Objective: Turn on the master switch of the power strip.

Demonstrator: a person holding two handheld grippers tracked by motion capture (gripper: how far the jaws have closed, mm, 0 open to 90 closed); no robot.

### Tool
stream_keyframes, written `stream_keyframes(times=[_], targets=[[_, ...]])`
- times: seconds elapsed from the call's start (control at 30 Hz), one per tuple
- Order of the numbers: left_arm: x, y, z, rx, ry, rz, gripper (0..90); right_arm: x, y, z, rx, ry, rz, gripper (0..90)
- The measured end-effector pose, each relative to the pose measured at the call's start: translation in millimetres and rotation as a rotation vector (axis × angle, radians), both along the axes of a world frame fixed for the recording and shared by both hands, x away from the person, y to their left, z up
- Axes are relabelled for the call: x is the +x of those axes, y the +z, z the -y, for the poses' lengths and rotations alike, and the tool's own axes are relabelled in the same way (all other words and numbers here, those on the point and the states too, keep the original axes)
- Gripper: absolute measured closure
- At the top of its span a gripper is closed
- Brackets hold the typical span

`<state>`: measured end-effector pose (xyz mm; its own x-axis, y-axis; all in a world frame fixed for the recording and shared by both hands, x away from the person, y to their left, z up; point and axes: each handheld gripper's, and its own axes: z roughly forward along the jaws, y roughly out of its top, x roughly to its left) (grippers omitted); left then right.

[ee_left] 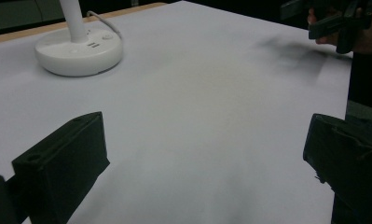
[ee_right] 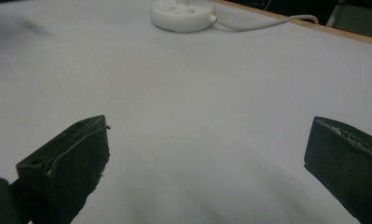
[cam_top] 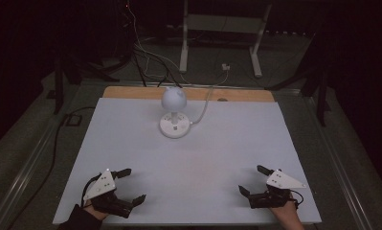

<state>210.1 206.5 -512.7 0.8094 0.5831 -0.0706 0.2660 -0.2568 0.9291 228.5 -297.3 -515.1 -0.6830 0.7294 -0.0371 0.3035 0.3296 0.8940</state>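
A white desk lamp (cam_top: 174, 111) with a round head and a disc base stands at the far middle of the white table top (cam_top: 131, 139). Its base (ee_left: 79, 49) lies at the upper left of the left gripper view, and its base (ee_right: 182, 15) sits at the top of the right gripper view. My left gripper (cam_top: 132, 185) rests near the front left edge, open and holding nothing. My right gripper (cam_top: 252, 180) rests near the front right edge, also open and holding nothing. Both sets of jaws stand wide apart over bare table.
The lamp's white cable (cam_top: 205, 108) runs from the base off the far edge to a plug (cam_top: 225, 67) on the floor. A wooden strip (cam_top: 131, 92) edges the table's far side. A white metal stand (cam_top: 222, 28) and dark cables lie beyond.
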Motion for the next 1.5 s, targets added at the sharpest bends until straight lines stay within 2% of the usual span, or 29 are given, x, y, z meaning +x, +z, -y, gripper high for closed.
stream_keyframes(times=[0.33, 0.4, 0.53, 0.7, 0.97, 1.0, 1.07, 1.27, 1.5], targets=[[-0.3, 0.0, -0.3, -0.004, 0.009, 0.0, 0.2, -1.8, 2.9, -0.3, -0.028, -0.02, -0.005, 0.0], [-0.5, -0.2, 0.1, -0.003, 0.008, 0.0, 0.2, -3.1, 1.6, -1.9, -0.059, -0.035, 0.004, 0.0], [-0.5, -0.5, 0.5, -0.003, 0.009, -0.002, 0.2, -2.9, 1.8, -2.8, -0.061, -0.023, -0.007, 0.0], [-0.9, -0.4, 1.5, -0.01, 0.005, -0.003, 0.2, -2.9, 2.6, -3.2, -0.04, -0.016, -0.052, 0.0], [-0.8, -0.6, 1.6, -0.022, 0.004, -0.008, 0.2, -3.9, 12.4, -6.8, -0.003, -0.002, -0.083, 0.0], [-0.9, -0.3, 1.7, -0.023, 0.004, -0.006, 0.2, -3.9, 14.1, -7.4, -0.011, -0.006, -0.074, 0.0], [-0.8, -0.3, 1.7, -0.023, 0.003, -0.006, 0.2, -2.9, 18.8, -7.1, 0.011, -0.004, -0.079, 0.0], [-0.8, 0.1, 1.4, -0.026, 0.005, -0.006, 0.2, 1.2, 31.4, -9.5, 0.015, -0.001, -0.063, 0.0], [-0.7, 0.1, 1.7, -0.022, 0.003, -0.007, 0.2, 9.2, 42.1, -14.3, 0.001, 0.009, -0.045, 0.7]])
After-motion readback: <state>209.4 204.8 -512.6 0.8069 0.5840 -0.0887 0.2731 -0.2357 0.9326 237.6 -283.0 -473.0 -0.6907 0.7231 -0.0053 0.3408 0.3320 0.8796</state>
